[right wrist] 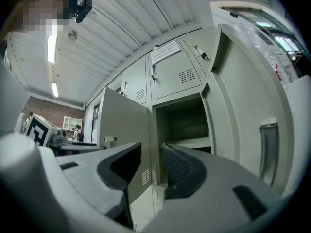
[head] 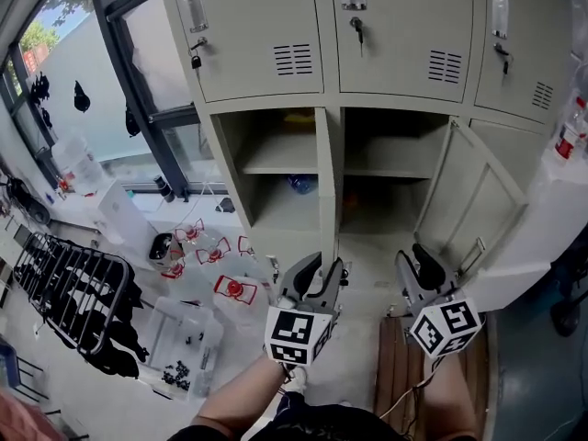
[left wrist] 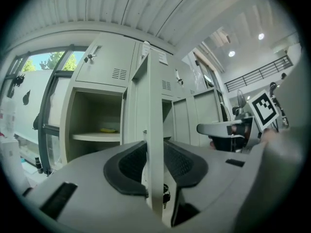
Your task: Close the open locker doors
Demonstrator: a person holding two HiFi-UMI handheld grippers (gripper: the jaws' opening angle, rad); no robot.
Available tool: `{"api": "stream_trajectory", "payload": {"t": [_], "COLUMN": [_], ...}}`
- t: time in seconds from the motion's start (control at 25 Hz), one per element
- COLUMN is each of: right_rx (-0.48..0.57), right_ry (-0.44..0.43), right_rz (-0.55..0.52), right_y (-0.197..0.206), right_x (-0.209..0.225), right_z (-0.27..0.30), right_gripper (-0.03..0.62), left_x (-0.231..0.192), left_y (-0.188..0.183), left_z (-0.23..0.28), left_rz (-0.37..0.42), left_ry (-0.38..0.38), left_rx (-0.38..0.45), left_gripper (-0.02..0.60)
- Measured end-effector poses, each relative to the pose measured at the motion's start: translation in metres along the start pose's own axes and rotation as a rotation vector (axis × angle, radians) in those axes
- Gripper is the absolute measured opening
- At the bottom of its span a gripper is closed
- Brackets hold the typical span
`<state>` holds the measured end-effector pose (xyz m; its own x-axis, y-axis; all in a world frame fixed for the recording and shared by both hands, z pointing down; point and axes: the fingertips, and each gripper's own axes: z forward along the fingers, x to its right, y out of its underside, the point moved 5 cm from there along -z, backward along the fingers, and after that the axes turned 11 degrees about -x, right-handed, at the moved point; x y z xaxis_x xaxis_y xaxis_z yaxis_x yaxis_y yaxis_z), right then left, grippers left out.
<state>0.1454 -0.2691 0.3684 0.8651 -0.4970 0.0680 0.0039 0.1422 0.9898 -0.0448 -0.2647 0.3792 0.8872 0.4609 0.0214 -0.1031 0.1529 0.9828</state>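
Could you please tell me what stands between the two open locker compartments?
An open locker door, edge-on in the head view; the left gripper view shows the left claw closed on its edge.

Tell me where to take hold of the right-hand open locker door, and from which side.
Grip the right-hand door on its free vertical edge, near the handle. It stands swung out toward you, hinged at the cabinet, so that thin sheet edge is nearest and probably gives most leverage. Bring the open right gripper straight from the front, one jaw either side.
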Motion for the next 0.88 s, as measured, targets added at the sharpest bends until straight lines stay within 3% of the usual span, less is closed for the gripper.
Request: {"api": "stream_trajectory", "payload": {"t": [0.88], "right_rx": [-0.013], "right_ry": [-0.092], "right_rz": [-0.008], "right_y": [-0.004], "right_x": [-0.047], "right_z": [0.047], "right_gripper": [0.126], "left_x": [-0.082], "left_y": [0.007], "left_z": [-0.036], "left_rz": [-0.055], "left_ry": [-0.174], "left_rx": [-0.003], "left_gripper": [0.098]}}
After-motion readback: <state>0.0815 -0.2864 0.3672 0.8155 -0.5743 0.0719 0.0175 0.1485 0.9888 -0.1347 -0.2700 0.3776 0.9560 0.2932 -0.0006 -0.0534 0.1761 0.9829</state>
